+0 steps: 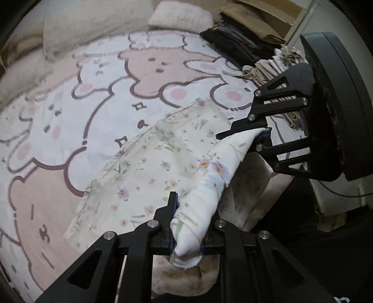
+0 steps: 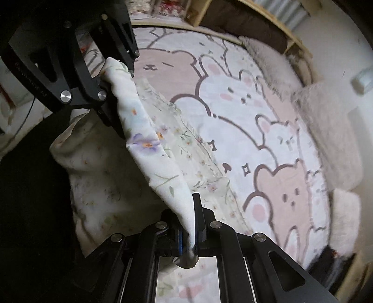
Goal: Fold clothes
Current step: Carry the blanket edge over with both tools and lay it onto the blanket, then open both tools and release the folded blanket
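Observation:
A pale floral garment [image 1: 149, 167] lies partly on the bed, its near edge lifted and stretched between both grippers. My left gripper [image 1: 186, 235] is shut on one bunched end of the floral garment. In the left wrist view my right gripper [image 1: 258, 134] is at the right, shut on the other end. In the right wrist view my right gripper [image 2: 190, 235] pinches the floral garment [image 2: 149, 149], and my left gripper [image 2: 116, 70] holds it at the upper left. The rest of the cloth hangs below, over the bed's edge.
The bed carries a pink and white cartoon bear sheet [image 1: 70, 130]. Fluffy cream pillows [image 1: 93, 21] sit at the far side. A stack of folded clothes [image 1: 270, 67] and dark garments [image 1: 230, 42] lie near the right edge. A wooden headboard [image 2: 291, 35] borders the bed.

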`<state>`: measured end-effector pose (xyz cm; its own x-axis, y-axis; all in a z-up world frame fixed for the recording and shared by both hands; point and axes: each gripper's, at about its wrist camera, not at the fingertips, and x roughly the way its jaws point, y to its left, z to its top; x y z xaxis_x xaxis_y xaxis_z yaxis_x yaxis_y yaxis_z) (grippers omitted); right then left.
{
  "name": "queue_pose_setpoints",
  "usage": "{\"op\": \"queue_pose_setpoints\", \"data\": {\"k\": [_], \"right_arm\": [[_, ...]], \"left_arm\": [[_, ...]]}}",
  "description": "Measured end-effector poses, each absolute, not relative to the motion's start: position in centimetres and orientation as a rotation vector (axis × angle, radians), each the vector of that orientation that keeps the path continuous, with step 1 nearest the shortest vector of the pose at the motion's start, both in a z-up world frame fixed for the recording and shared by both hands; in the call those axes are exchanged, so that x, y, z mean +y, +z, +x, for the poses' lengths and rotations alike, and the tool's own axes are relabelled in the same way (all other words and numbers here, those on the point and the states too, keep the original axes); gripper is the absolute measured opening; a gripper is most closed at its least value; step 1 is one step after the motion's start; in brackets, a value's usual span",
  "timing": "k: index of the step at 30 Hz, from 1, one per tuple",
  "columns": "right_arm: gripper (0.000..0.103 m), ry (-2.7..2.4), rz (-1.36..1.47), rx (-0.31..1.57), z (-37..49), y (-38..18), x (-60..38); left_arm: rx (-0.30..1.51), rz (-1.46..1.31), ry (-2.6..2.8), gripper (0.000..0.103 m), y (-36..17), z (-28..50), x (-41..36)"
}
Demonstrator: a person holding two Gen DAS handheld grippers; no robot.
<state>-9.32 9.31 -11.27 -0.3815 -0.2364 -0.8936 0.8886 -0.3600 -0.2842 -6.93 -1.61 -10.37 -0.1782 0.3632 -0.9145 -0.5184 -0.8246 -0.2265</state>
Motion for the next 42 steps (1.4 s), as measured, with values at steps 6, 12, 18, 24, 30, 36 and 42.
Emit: {"op": "queue_pose_setpoints", "data": {"k": [6, 12, 18, 24, 30, 36, 42], "right_arm": [[0.006, -1.776, 1.104, 1.001, -13.3, -14.1, 8.2], [0.006, -1.713, 1.207, 0.954, -17.4, -17.2, 7.1], [0.006, -1.665, 1.272, 0.899, -20.3, -19.8, 6.3], [0.044, -1.754, 1.346, 0.778, -22.6, -20.0, 7.8], [0.052, -2.075, 1.321, 0.647, -23.3, -16.3, 13.0], [0.050, -2.029, 1.272, 0.534, -18.2, -15.5, 13.3], [0.049, -1.995, 1.362, 0.383, -18.3, -20.0, 9.7]], "left_arm": [[0.190, -1.621, 1.964, 0.015, -13.3, -11.2, -2.5], [0.158, -1.699, 1.927, 0.015, -16.8, -14.6, -3.8], [0.052, -1.764, 1.893, 0.015, -19.3, -16.8, -5.8], [-0.031, -1.799, 1.871, 0.024, -20.6, -17.4, -7.3], [-0.100, -1.799, 1.906, 0.039, -20.3, -18.0, -8.8], [-0.145, -1.788, 1.976, 0.056, -19.1, -19.2, -10.4], [-0.119, -1.714, 2.075, 0.056, -16.2, -17.9, -10.7]]}}
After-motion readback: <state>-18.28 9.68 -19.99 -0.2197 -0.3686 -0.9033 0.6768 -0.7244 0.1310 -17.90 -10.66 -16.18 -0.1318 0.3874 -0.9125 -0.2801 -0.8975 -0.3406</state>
